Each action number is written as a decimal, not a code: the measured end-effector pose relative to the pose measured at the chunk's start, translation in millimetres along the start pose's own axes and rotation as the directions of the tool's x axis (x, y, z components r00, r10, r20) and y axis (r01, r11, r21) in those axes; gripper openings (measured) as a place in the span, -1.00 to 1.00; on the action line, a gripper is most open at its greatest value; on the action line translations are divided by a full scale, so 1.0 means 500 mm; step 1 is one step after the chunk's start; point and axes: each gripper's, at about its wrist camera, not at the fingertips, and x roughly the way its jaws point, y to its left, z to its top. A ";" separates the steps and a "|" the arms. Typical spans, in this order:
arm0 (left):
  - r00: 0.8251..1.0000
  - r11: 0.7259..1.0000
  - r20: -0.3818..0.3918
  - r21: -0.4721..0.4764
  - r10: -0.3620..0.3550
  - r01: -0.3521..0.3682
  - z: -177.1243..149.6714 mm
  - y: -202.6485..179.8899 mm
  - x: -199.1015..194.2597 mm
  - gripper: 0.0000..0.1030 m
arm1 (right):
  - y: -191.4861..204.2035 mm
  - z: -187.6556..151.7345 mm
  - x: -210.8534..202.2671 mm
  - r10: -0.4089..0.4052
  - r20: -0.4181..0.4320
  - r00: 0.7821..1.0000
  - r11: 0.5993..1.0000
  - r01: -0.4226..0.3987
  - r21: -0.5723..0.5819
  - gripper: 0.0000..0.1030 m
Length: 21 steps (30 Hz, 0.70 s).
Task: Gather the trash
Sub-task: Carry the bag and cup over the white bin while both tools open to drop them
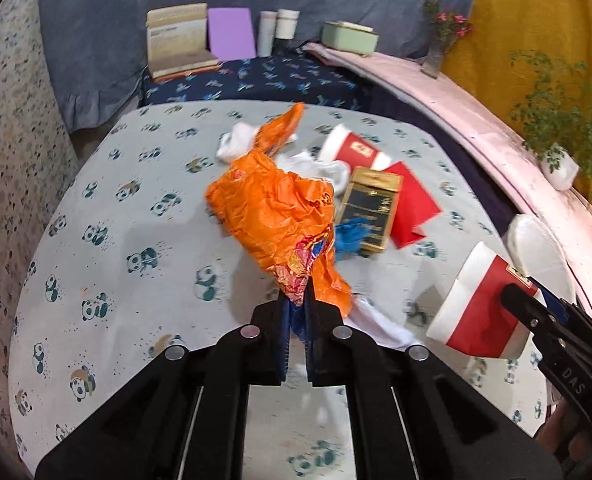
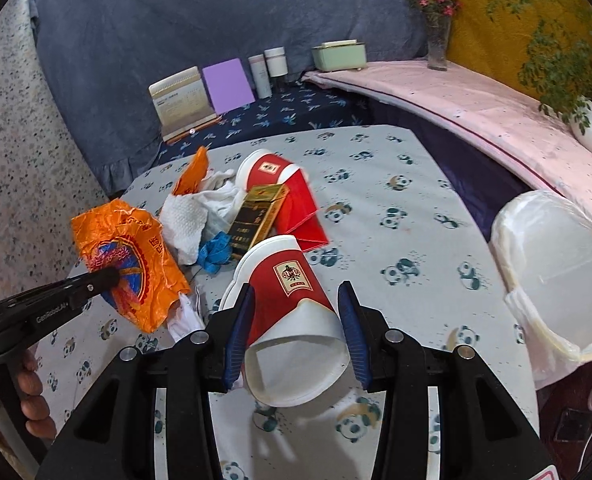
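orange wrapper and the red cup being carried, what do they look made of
Orange wrapper: thin plastic film, glossy, judging by its sharp crinkles and sheen. Red cup: likely paper, matte, with a white rolled rim and a plain white inside; whether it has a coating can't be told.

Bin (image 2: 551,272) (lower rim cut off)

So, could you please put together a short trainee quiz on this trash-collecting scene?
1. True or false: the left gripper is shut on the orange plastic bag.
2. What does the right gripper hold? A) gold-and-black box B) red paper cup C) tissue
3. Fill in: a second red paper cup lies on the ____-print tablecloth.

Key: 1 true; 2 B, the red paper cup, not the gold-and-black box; 3 panda.
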 end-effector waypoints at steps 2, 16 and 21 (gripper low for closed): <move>1.000 1.000 0.013 0.016 -0.015 0.015 0.002 -0.021 -0.014 -0.90 | -0.018 0.000 -0.016 -0.010 0.016 1.000 1.000 0.010 0.020 -0.20; 0.990 0.975 0.032 0.180 -0.138 0.130 0.020 -0.227 -0.048 -0.90 | -0.153 0.002 -0.101 -0.101 0.108 0.989 0.987 0.086 0.133 -0.20; 0.982 0.954 0.020 0.242 -0.189 0.179 0.022 -0.316 -0.039 -0.90 | -0.219 -0.001 -0.125 -0.159 0.128 0.979 0.975 0.136 0.176 -0.20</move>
